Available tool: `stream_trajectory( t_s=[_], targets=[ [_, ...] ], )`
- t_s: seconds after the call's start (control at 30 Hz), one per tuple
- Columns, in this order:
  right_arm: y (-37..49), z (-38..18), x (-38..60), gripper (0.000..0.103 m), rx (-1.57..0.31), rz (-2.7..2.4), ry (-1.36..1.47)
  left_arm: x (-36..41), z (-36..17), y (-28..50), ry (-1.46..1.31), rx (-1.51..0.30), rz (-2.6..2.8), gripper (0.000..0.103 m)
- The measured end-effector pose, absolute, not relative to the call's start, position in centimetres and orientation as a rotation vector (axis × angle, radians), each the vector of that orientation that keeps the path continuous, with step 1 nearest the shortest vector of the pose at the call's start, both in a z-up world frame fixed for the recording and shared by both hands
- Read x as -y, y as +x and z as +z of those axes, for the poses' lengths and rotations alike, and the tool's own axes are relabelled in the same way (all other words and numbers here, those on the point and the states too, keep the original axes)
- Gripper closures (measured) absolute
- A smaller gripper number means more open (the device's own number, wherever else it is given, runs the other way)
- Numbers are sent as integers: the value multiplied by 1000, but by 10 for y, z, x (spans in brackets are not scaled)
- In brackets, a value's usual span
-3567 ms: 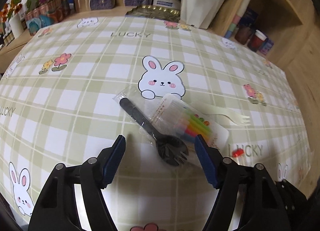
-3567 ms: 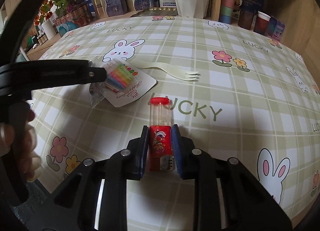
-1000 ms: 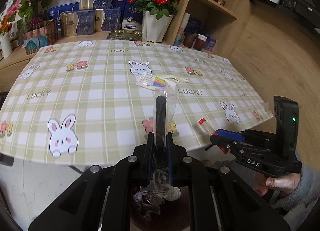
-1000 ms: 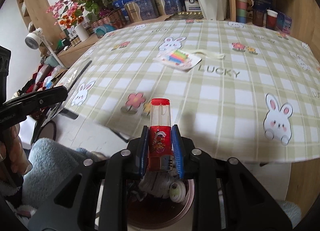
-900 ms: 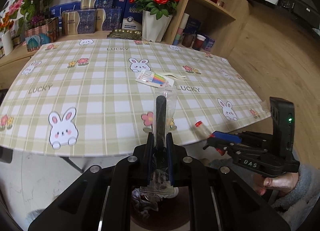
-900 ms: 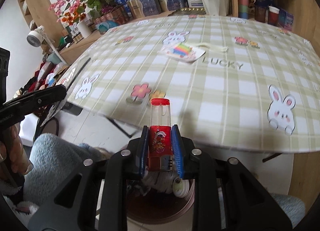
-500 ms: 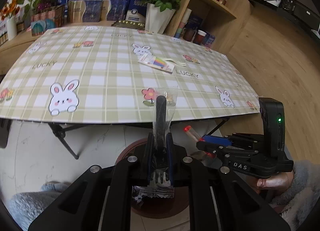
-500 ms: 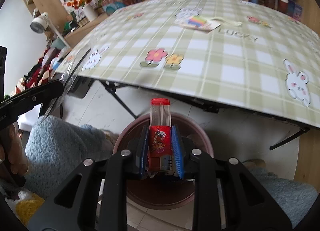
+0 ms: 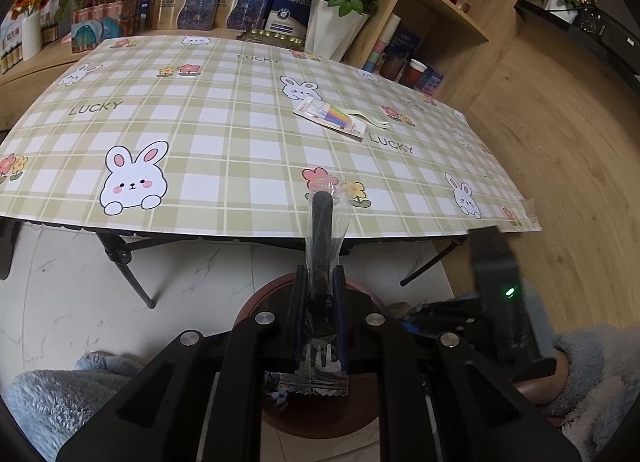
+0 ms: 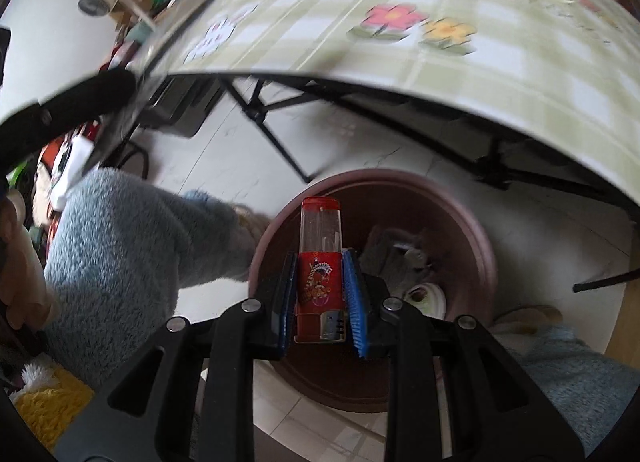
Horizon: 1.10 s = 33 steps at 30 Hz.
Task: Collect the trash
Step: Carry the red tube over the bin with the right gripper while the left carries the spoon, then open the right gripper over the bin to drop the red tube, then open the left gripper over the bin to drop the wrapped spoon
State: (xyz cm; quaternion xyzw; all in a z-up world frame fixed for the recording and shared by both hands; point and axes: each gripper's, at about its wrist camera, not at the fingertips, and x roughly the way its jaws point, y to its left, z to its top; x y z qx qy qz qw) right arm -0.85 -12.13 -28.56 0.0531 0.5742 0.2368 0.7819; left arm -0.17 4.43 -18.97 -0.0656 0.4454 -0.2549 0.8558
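My left gripper (image 9: 319, 294) is shut on a black plastic fork in a clear wrapper (image 9: 322, 234), held above a brown round trash bin (image 9: 260, 302) on the floor by the table's near edge. My right gripper (image 10: 320, 274) is shut on a red and clear candy tube (image 10: 320, 258) and holds it over the same bin (image 10: 472, 230), which has some trash inside. A pack of coloured candles (image 9: 332, 118) and a pale plastic fork (image 9: 374, 122) lie on the checked tablecloth.
The folding table (image 9: 200, 134) with black legs (image 9: 124, 262) stands just beyond the bin. Boxes, flower pots and wooden shelves (image 9: 448, 10) line the far side. The person's blue fleece legs (image 10: 132, 230) flank the bin. The right gripper's body (image 9: 496, 302) sits low right.
Both grippers have drawn back from the table and dropped toward the floor. The right gripper has tilted down over the bin, which now fills its view. Both still hold their items.
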Motion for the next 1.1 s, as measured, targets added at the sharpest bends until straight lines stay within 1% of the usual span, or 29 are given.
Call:
stream_trajectory(
  t_s=[0.2, 0.27, 0.3, 0.33, 0.37, 0.47, 0.53, 0.67, 0.73, 0.8, 0.9, 1.1],
  targets=[
    [-4, -313, 95, 75, -1345, 618, 143, -51, -194, 0, -153, -948, -522, 90],
    [-5, -317, 89, 69, -1358, 624, 131, -52, -194, 0, -154, -947, -522, 90],
    [-5, -315, 89, 62, -1350, 624, 132, -52, -194, 0, -154, -947, -521, 90],
    [-5, -313, 90, 53, -1336, 617, 138, -52, -194, 0, -154, -948, -521, 90],
    [-4, -310, 92, 50, -1321, 606, 143, -51, -194, 0, -154, -949, -522, 90],
    [-1, -297, 104, 45, -1271, 559, 155, -50, -195, 0, -154, -955, -522, 90],
    [0, -286, 118, 34, -1223, 509, 169, -50, -195, 0, -150, -957, -523, 90],
    [1, -264, 141, 27, -1122, 411, 172, -47, -195, 0, -141, -968, -523, 90],
    [-1, -249, 153, 17, -1047, 350, 161, -43, -196, 0, -136, -975, -526, 90],
    [-4, -236, 163, 10, -980, 298, 145, -39, -196, 0, -125, -982, -532, 90],
    [-7, -221, 175, 6, -890, 223, 126, -31, -196, -1, -104, -991, -543, 90],
    [-10, -210, 198, 6, -792, 153, 151, -15, -199, -2, -67, -1010, -566, 90]
  ],
)
